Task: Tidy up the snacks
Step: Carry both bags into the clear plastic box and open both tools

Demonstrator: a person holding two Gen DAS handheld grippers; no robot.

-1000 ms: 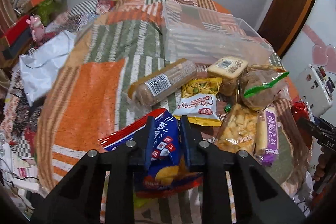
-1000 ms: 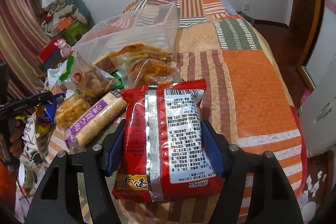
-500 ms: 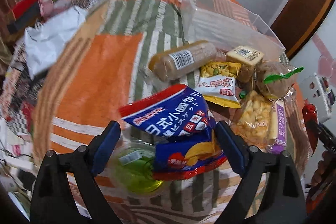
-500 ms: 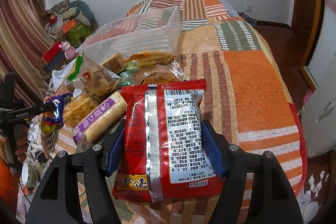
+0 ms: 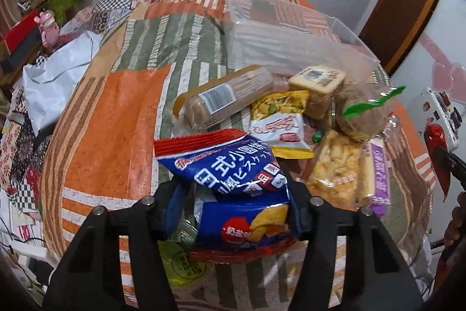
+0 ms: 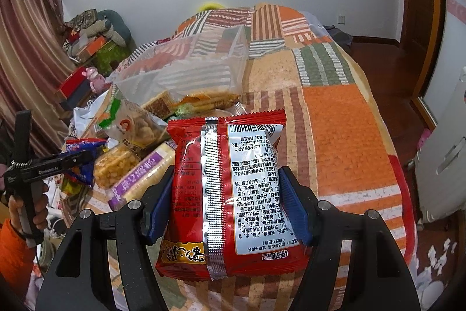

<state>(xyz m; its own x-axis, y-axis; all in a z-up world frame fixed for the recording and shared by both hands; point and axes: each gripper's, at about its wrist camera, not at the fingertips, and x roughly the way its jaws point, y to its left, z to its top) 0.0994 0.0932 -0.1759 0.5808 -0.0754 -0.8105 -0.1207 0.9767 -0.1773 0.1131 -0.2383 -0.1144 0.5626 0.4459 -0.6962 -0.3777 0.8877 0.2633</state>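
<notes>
Surface: a bed under a patchwork bedspread (image 5: 116, 112) in orange, green and striped panels (white wall behind, wooden door frame at right). Left gripper (image 5: 233, 194): jaws have just been closing, pads now pressing a blue snack bag (image 5: 233, 179) over the bedspread's near edge. Centre: a clear plastic bin (image 6: 186, 72) stands behind the loose snack pile (image 5: 291, 112). Right gripper (image 6: 224, 206): clamped on a red snack packet (image 6: 227, 188), raised above the bedspread.

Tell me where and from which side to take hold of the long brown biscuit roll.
Grip the biscuit roll at its middle, across the narrow width, coming from above. It lies flat and diagonal on the bedspread, long sides exposed; its upper end sits among other snacks.
</notes>
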